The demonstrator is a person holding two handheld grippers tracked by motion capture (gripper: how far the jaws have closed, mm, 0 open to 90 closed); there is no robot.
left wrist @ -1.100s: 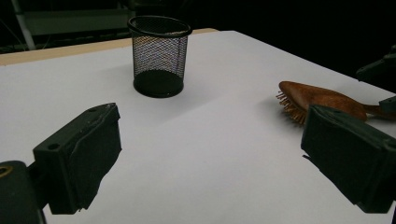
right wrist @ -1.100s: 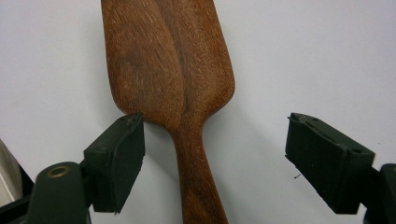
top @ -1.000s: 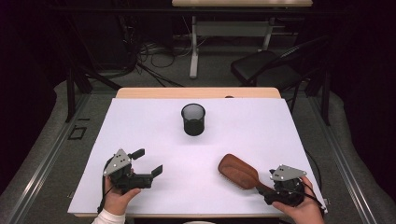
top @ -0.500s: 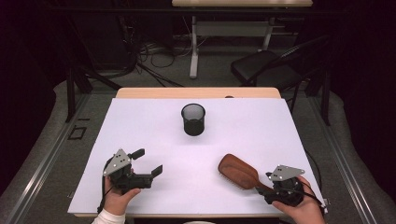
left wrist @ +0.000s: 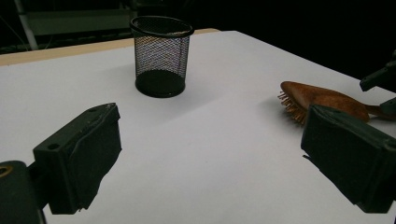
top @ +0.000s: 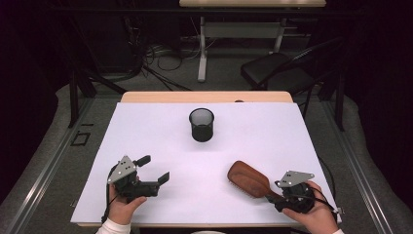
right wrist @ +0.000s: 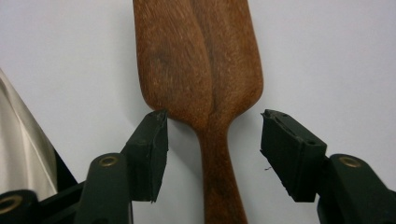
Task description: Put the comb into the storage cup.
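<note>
A brown wooden hairbrush [top: 248,178] lies bristles down on the white table cover, at the front right. Its handle [right wrist: 219,177] runs back between the jaws of my right gripper [right wrist: 212,149]. Those jaws have just been closing around the handle, and a gap still shows on each side, so they stand open. The right gripper [top: 278,196] sits at the table's front right corner. A black mesh cup [top: 201,124] stands upright at the table's far middle. My left gripper [top: 155,169] rests at the front left, jaws wide open and empty. From it I see the cup [left wrist: 161,56] ahead and the brush [left wrist: 322,100] to the right.
The white cover [top: 146,126] spans most of the table, with a wooden edge [top: 204,97] at the back. Beyond it stand a dark chair [top: 277,70], cables on the floor and a desk frame [top: 202,46].
The right gripper's jaws have drawn closer together around the brush handle. Both hands, the brush and the cup have stayed in place.
</note>
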